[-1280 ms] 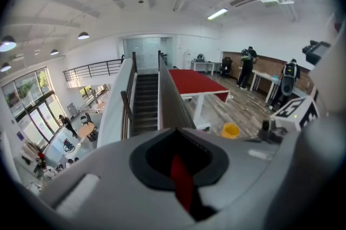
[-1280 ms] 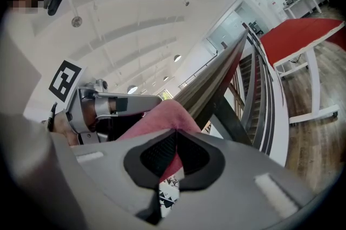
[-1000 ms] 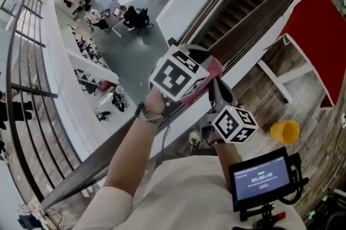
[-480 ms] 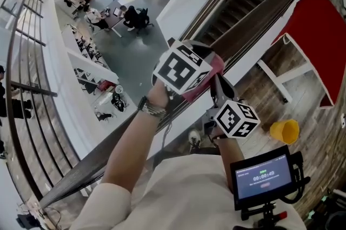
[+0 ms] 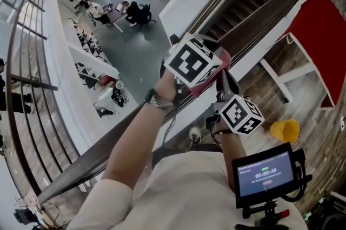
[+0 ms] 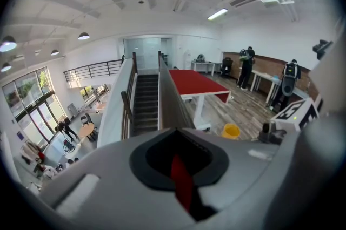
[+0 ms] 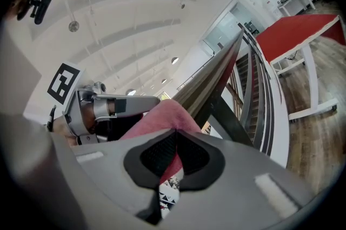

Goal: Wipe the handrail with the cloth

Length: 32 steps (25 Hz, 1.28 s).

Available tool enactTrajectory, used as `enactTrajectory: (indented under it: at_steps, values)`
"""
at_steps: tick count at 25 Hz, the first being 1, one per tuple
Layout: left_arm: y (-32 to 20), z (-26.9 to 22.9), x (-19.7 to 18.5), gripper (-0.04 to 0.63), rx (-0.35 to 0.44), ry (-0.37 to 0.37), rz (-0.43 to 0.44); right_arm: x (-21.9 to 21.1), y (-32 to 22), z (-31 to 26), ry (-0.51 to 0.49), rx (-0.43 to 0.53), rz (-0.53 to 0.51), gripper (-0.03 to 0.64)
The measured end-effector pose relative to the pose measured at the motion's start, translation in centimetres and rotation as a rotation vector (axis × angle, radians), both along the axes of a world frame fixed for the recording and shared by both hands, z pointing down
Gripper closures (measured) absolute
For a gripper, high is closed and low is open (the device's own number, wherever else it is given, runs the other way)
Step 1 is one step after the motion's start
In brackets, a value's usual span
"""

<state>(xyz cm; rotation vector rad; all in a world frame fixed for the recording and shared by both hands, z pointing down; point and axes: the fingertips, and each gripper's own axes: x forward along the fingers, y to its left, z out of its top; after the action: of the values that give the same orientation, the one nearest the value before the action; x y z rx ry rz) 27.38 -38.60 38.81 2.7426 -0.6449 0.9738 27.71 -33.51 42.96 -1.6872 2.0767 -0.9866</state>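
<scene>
Left gripper [image 6: 181, 172]: lower centre of its view, jaws pressed together on a red strip of the cloth [image 5: 210, 82].
Right gripper [image 7: 168, 161]: jaws pinching the same cloth, probably to hold it taut.
Cloth: draped over the handrail [image 5: 86, 167] at mid-frame in the head view, placed for sliding along it.
Handrail: runs from lower left to upper right.

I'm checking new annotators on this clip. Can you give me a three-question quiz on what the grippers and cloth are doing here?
1. True or false: the left gripper and the right gripper are both shut on the cloth.
2. Where is the cloth? A on the handrail; B on the stairs; C on the red table.
3. What colour is the bucket?
Key: 1 true; 2 A; 3 yellow.
</scene>
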Motion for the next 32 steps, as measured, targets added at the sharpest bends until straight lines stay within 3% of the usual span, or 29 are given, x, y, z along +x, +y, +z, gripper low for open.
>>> enactTrajectory:
  at_steps: [13,32]
  values:
    - [0.2,0.1,0.0,0.591,-0.005,0.004,-0.017,0.6,-0.1,0.1,-0.008,-0.007,0.019,0.621]
    - [0.4,0.7,-1.3,0.591,0.015,-0.021,-0.048,-0.9,0.3,0.7,-0.006,-0.010,-0.042,0.621]
